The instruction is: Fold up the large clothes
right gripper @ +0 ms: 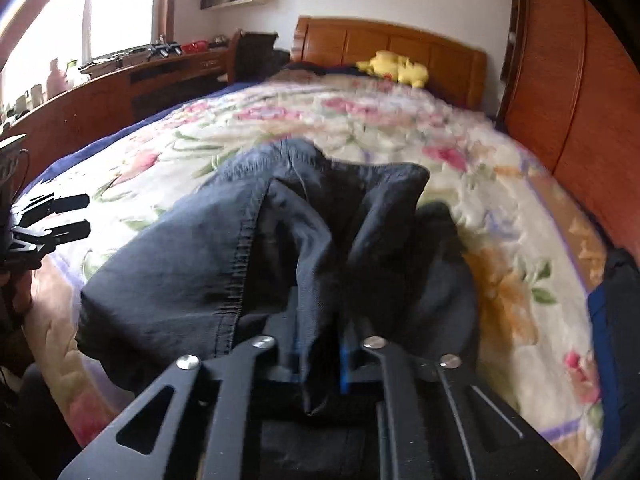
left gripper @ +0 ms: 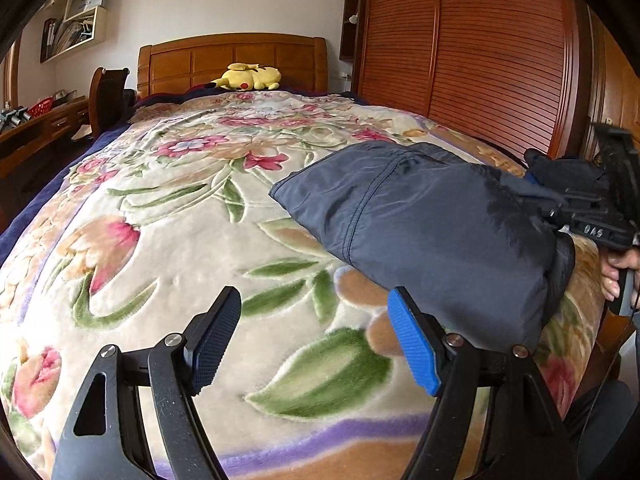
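A dark navy garment (left gripper: 420,232) lies bunched on the right side of the floral bedspread (left gripper: 180,208). In the left wrist view my left gripper (left gripper: 314,340) hovers over the blanket just left of the garment's near corner, open with nothing between its pads. My right gripper (left gripper: 540,176) shows at the garment's far right edge, with a person's hand on its handle. In the right wrist view the right gripper (right gripper: 320,348) is shut on a pinched fold of the garment (right gripper: 180,260), which rises in a ridge ahead of the pads. The left gripper (right gripper: 76,216) shows open at the left edge.
A yellow plush toy (left gripper: 246,77) rests by the wooden headboard (left gripper: 232,60). A slatted wooden wardrobe (left gripper: 480,48) runs along the bed's right side. A desk (right gripper: 120,88) with small items and a chair (left gripper: 106,96) stand to the left, below wall shelves (left gripper: 76,20).
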`<state>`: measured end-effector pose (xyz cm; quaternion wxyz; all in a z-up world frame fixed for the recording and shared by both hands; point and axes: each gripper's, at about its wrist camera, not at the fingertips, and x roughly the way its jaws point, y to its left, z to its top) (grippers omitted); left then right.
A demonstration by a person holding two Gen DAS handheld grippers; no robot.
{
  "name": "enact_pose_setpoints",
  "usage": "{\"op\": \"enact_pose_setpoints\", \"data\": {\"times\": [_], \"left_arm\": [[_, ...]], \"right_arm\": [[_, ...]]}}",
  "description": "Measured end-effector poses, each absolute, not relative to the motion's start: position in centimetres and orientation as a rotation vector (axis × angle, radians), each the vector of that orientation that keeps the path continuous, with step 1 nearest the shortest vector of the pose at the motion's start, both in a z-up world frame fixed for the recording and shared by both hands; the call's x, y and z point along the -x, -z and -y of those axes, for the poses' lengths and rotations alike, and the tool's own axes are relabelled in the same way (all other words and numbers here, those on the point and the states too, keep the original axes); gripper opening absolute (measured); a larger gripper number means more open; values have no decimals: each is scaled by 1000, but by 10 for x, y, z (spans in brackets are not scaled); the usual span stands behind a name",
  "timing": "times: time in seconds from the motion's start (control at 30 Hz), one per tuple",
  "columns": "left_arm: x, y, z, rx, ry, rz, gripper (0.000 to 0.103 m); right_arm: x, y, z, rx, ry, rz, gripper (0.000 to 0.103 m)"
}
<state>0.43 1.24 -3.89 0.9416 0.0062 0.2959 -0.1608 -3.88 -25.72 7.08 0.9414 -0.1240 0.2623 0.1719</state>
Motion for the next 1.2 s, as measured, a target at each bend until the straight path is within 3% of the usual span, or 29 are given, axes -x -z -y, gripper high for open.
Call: {"op": "enact_pose_setpoints", "data": {"times": [0.37,0.57,0.67,0.9,1.0,1.2], "left_arm": [[-3,34,4,-17,373,-589,77],[-3,34,7,-22,377,-584,77],[-3,36,7,-22,377,-588,77],[-4,37,7,-22,378,-591,77],[-5,38,6,-19,383,-596,77],[-7,41,7,-23,389,-608,77]], "right_arm": [[90,-100,284,298,-272,-400,5],[67,-52,302,220,-269,-580,5],[69,-57,307,165,-290,-576,6],[87,-100,309,202,-254,-481,49],[87,-121,315,174,-243,-419,62],[27,-112,306,168,-238,-563,64]]}}
